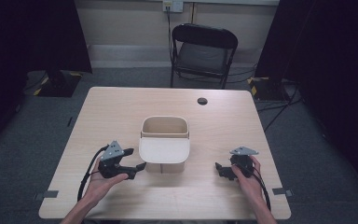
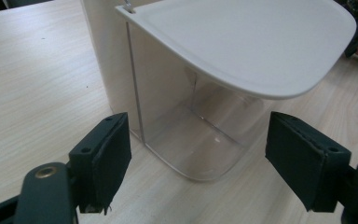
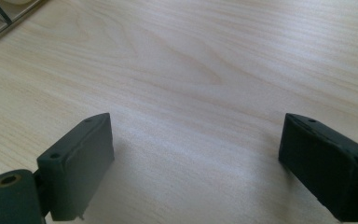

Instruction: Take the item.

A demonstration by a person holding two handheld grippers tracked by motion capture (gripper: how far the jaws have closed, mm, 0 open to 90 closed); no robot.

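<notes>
A beige, clear-walled container (image 1: 164, 127) stands in the middle of the wooden table (image 1: 116, 107). Its white lid (image 1: 164, 150) is tipped toward the near side, leaving the top uncovered. My left gripper (image 1: 137, 158), held in a hand, sits just left of the lid's near corner, apart from it. In the left gripper view its jaws (image 2: 199, 140) stand open, with the clear wall (image 2: 168, 93) and lid (image 2: 242, 42) ahead and nothing between the pads. My right gripper (image 1: 220, 170) rests right of the container, open (image 3: 196, 140) over bare tabletop.
A black folding chair (image 1: 204, 51) stands beyond the far edge of the table. A round cable hole (image 1: 202, 101) lies in the far right part of the tabletop. Dark curtains hang on both sides. A corner of the container (image 3: 0, 18) appears top left in the right gripper view.
</notes>
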